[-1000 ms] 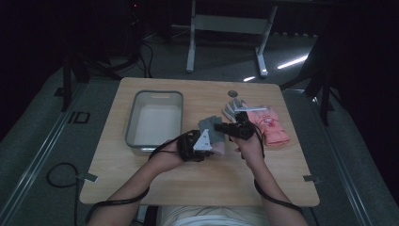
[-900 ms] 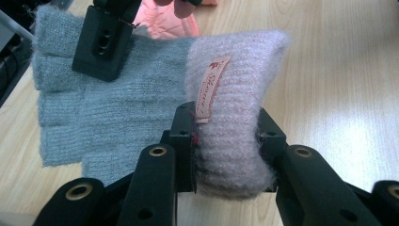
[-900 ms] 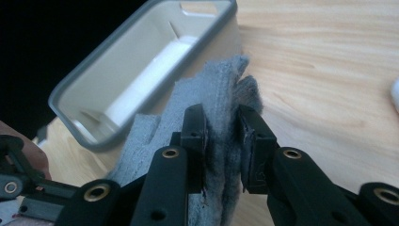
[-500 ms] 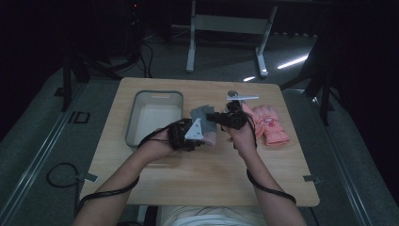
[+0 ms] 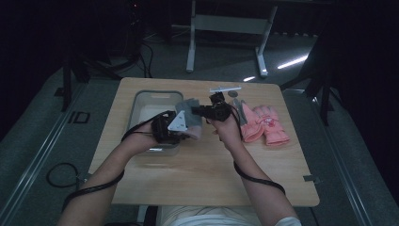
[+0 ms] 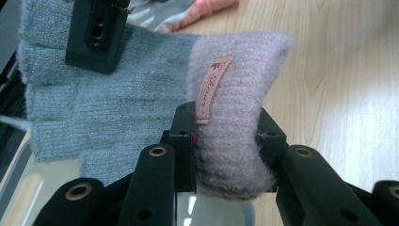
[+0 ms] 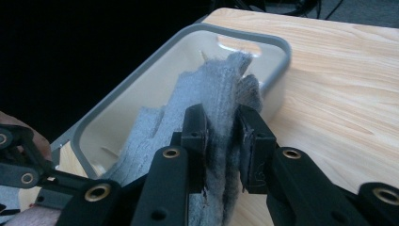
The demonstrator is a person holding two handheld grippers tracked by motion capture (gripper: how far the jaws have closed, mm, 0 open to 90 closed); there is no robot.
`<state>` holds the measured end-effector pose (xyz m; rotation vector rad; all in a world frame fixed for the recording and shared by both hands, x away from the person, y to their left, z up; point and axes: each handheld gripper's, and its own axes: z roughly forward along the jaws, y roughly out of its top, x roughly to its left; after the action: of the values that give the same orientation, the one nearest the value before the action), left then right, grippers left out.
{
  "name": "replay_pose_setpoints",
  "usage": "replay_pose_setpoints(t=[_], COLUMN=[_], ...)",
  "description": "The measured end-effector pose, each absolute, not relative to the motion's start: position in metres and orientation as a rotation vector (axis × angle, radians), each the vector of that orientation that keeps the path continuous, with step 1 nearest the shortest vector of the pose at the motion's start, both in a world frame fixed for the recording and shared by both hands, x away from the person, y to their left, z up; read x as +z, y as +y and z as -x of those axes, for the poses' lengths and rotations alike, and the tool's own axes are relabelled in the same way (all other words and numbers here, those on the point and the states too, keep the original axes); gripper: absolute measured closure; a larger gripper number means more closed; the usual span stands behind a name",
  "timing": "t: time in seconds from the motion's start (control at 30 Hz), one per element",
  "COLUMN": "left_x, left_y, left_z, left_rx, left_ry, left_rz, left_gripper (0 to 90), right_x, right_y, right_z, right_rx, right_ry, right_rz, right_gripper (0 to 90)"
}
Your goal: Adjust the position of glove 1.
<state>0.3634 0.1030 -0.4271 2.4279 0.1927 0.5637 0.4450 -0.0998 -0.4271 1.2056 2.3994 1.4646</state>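
A grey knit glove [image 5: 190, 112] with a pale lilac cuff [image 6: 235, 113] hangs stretched between both grippers, over the right edge of the grey tray [image 5: 141, 101]. My left gripper [image 6: 226, 136] is shut on the cuff, beside its small sewn label [image 6: 212, 89]. My right gripper [image 7: 221, 127] is shut on the glove's [image 7: 211, 94] finger end, with the tray [image 7: 277, 47] just beyond it. In the high view the left gripper [image 5: 171, 126] sits nearer the person and the right gripper [image 5: 214, 110] farther out. The right gripper's jaw presses on the glove's fingers in the left gripper view.
A pair of pink gloves [image 5: 263, 123] lies on the wooden table [image 5: 197, 174] to the right of the hands, partly on clear wrapping [image 5: 240, 109]. A small silver strip [image 5: 225, 88] and a round piece [image 5: 233, 93] lie near the far edge.
Both hands have risen and moved left and away from the person, carrying the grey glove from the table's middle to the tray's right edge. Both grips are unchanged.
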Motion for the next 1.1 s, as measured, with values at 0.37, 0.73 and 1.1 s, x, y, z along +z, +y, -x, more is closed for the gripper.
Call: replay_pose_setpoints(t=[0.37, 0.73, 1.1], left_x=[-0.428, -0.448, -0.485], left_y=[0.152, 0.191, 0.191], left_z=[-0.370, -0.393, -0.411], left_rx=[0.606, 0.548, 0.530], left_ry=[0.173, 0.154, 0.089], left_rz=[-2.485, -2.573, -2.637], left_gripper=[67.1, 67.0, 66.7], right_x=[-0.430, -0.453, -0.484], right_y=[-0.048, -0.003, 0.008], right_z=[-0.458, -0.474, -0.491], right_rx=[1.512, 1.435, 1.262], right_ry=[2.443, 2.475, 2.533], right_rz=[-1.173, -1.185, -1.246], right_gripper=[74.9, 74.9, 74.5])
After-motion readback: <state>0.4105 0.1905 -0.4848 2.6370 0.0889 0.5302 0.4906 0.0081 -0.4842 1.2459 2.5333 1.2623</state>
